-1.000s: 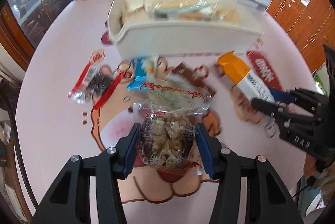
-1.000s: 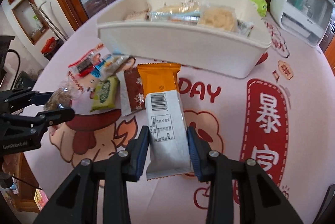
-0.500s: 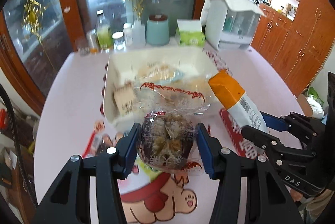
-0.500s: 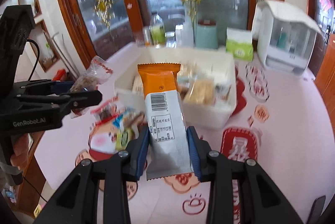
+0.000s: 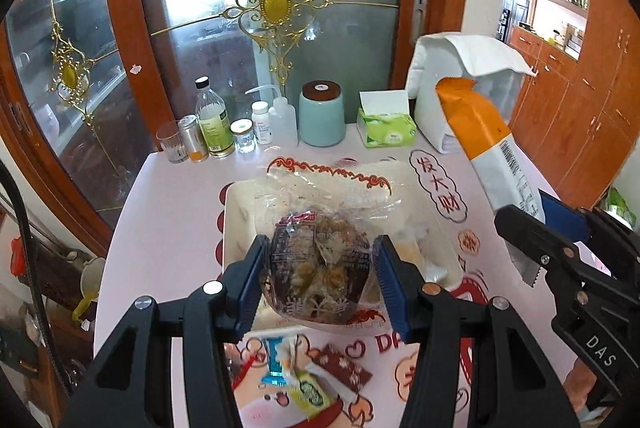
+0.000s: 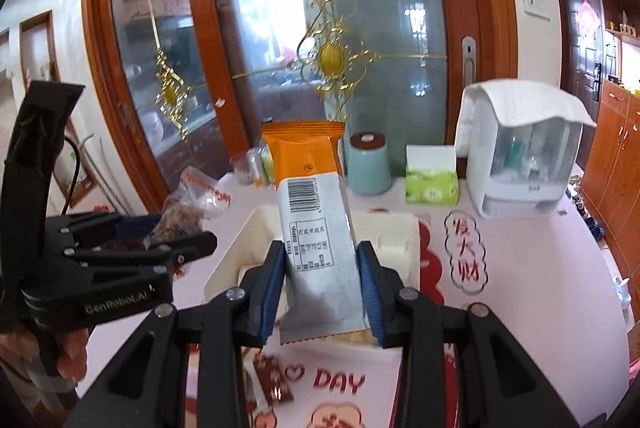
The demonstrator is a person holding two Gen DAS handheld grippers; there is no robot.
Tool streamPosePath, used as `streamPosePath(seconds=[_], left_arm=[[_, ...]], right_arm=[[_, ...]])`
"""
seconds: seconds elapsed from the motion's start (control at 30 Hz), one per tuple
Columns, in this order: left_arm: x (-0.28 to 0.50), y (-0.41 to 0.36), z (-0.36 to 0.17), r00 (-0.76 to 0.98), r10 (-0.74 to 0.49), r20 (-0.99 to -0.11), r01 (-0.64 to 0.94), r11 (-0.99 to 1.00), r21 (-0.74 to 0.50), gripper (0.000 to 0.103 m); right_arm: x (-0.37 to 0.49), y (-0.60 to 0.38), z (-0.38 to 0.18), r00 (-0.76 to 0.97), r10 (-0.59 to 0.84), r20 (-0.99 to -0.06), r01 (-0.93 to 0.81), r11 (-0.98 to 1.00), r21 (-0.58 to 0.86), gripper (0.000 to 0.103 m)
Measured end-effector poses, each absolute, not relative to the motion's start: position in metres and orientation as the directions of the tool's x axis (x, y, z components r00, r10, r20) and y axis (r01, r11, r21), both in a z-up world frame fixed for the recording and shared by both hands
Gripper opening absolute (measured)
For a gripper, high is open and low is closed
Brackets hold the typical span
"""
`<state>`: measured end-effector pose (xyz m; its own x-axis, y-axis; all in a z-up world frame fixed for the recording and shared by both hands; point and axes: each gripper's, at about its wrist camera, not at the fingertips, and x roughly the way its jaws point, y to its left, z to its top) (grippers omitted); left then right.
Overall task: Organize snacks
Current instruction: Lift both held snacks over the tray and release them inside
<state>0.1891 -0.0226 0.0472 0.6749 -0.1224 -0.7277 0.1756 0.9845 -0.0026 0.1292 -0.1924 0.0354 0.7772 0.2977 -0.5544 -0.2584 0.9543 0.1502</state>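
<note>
1. The left gripper (image 5: 320, 282) is pointing downward at a slant over the white bin (image 5: 236, 228), its jaws clamping a clear bag of brown snack pieces (image 5: 320, 268) from both sides; the bag's crinkled top with red trim is sticking out ahead of the blue pads (image 5: 250, 284).
2. The right gripper (image 6: 322, 286) is tilting down more gently, its jaws narrow and pinching a long packet (image 6: 316, 228), orange at the far end and silver with a barcode nearer the pads; the packet is hanging in the air above the bin (image 6: 400, 240).
3. In the left wrist view the right gripper (image 5: 532, 228) is reaching in from the right with the orange-topped packet (image 5: 488, 148) angling up and left, held clear of the counter (image 5: 168, 212).
4. In the right wrist view the left gripper (image 6: 188, 240) is sitting at the left edge, level with the bin's near corner, a person's hand (image 6: 68, 352) wrapping its black handle, and the bag (image 6: 188, 208) is poking out past its jaws.
5. The bin is already holding several wrapped snacks, partly hidden behind the held bag.
6. More snacks are lying loose on the printed counter cover in front of the bin: a blue packet (image 5: 276, 360), a green-labelled one (image 5: 310, 394) and a brown one (image 5: 344, 370).
7. A teal jar (image 5: 322, 116), a tissue box (image 5: 386, 126), bottles (image 5: 214, 120) and a white covered appliance (image 5: 460, 88) are standing along the counter's far edge.
</note>
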Motion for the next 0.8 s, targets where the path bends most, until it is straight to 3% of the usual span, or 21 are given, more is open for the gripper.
streamPosePath(seconds=[0.57, 0.63, 0.8], left_arm=[[0.272, -0.015, 0.000, 0.617, -0.106, -0.780, 0.139, 0.990, -0.024, 0.052], [0.278, -0.015, -0.010, 0.603, -0.089, -0.793, 0.129, 0.992, -0.013, 0.055], [0.289, -0.012, -0.039, 0.547, -0.048, -0.836, 0.121, 0.992, 0.022, 0.078]], right_arm=[[0.211, -0.183, 0.006, 0.739, 0.259, -0.622, -0.141, 0.962, 0.233, 0.037], [0.220, -0.180, -0.003, 0.723, 0.253, -0.644, -0.137, 0.965, 0.225, 0.038], [0.244, -0.174, -0.043, 0.597, 0.265, -0.757, -0.135, 0.964, 0.231, 0.041]])
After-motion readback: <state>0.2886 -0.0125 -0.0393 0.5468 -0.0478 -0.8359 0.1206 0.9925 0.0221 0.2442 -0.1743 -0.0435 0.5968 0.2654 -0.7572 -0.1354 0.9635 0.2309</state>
